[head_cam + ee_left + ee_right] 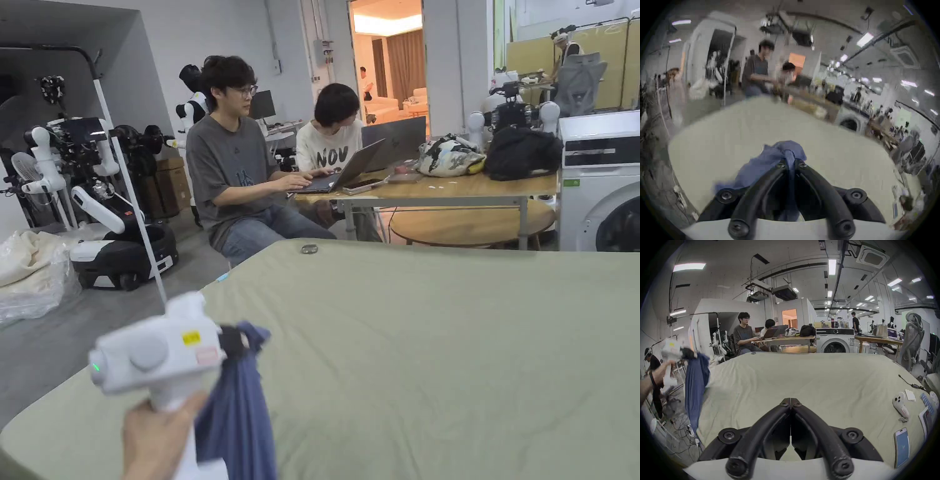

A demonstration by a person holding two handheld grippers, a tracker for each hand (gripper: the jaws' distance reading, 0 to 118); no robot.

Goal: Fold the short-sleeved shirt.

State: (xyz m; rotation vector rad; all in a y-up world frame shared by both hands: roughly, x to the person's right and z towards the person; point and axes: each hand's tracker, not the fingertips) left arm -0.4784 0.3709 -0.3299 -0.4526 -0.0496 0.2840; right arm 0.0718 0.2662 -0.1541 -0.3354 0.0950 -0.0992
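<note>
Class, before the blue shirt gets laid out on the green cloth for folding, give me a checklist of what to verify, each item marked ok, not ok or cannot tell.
1. Left gripper clamps the blue shirt: ok.
2. Shirt hangs free of the green cloth: ok in the right gripper view.
3. Right gripper open to take a second corner: not ok, jaws closed, empty.
4. Laying area bare: ok at centre; phone and controller lie at the right edge.
5. Which part of the shirt is gripped: cannot tell.
</note>
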